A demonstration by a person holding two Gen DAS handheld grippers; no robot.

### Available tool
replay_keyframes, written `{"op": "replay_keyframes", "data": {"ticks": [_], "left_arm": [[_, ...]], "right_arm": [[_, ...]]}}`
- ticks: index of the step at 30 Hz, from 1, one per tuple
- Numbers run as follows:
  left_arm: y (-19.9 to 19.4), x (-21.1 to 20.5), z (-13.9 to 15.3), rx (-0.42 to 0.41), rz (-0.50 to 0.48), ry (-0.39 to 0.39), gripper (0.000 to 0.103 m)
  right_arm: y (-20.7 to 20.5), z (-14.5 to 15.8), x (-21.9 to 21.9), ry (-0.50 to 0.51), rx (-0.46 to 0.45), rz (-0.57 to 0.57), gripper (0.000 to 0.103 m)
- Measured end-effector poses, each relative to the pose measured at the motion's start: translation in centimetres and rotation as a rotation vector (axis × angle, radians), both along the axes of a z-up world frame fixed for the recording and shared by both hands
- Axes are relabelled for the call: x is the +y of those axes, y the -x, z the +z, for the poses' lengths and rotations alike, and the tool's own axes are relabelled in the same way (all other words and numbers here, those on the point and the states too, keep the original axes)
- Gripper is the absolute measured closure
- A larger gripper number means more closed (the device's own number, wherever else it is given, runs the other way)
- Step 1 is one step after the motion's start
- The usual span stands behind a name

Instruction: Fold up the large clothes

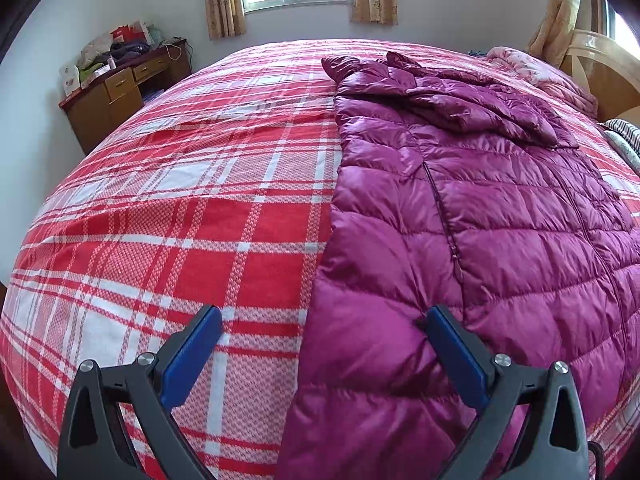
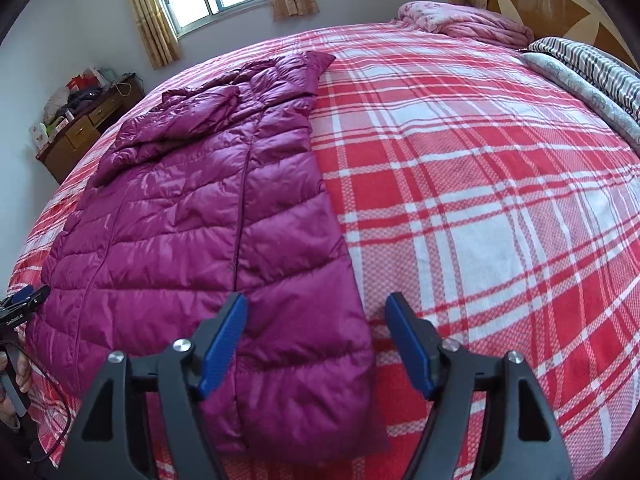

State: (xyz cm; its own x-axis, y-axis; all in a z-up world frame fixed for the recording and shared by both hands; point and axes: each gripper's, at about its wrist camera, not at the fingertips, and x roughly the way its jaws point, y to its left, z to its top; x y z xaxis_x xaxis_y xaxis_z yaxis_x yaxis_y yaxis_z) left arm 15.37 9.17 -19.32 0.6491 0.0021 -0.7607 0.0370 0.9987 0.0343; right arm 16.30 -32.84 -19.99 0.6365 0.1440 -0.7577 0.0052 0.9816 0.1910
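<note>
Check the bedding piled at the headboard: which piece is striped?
The dark-and-white striped bedding at the right edge, lying over a pale patterned piece. The bundle farther back by the headboard is pink floral, not striped.

One jacket (image 1: 480, 208) — two grippers (image 1: 324, 320) — one bed (image 1: 200, 200).

We hold our left gripper (image 1: 322, 316) and right gripper (image 2: 316, 304) tilted downward, jaws apart, nothing clamped between them.

Bed (image 2: 460, 168) under red-and-white plaid cover. Magenta quilted down coat (image 2: 200, 216) lies flat, lengthwise. Beyond the coat, by the wooden headboard (image 2: 560, 4): bunched pink quilt (image 2: 464, 20), then striped bedding (image 2: 592, 64) and patterned pillow (image 2: 580, 88).
</note>
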Motion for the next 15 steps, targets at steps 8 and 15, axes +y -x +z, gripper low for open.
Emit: {"op": "replay_keyframes", "data": {"ticks": [8,15], "left_arm": [[2.0,-1.3,0.0,-0.005,-0.086,0.024,0.02],[3.4,-0.9,1.3,-0.017,-0.14,0.079,0.091]], "right_arm": [[2.0,-0.2,0.1,-0.097,0.023,0.061,0.091],[3.6,1.9,0.5,-0.124,-0.047,0.067,0.095]]}}
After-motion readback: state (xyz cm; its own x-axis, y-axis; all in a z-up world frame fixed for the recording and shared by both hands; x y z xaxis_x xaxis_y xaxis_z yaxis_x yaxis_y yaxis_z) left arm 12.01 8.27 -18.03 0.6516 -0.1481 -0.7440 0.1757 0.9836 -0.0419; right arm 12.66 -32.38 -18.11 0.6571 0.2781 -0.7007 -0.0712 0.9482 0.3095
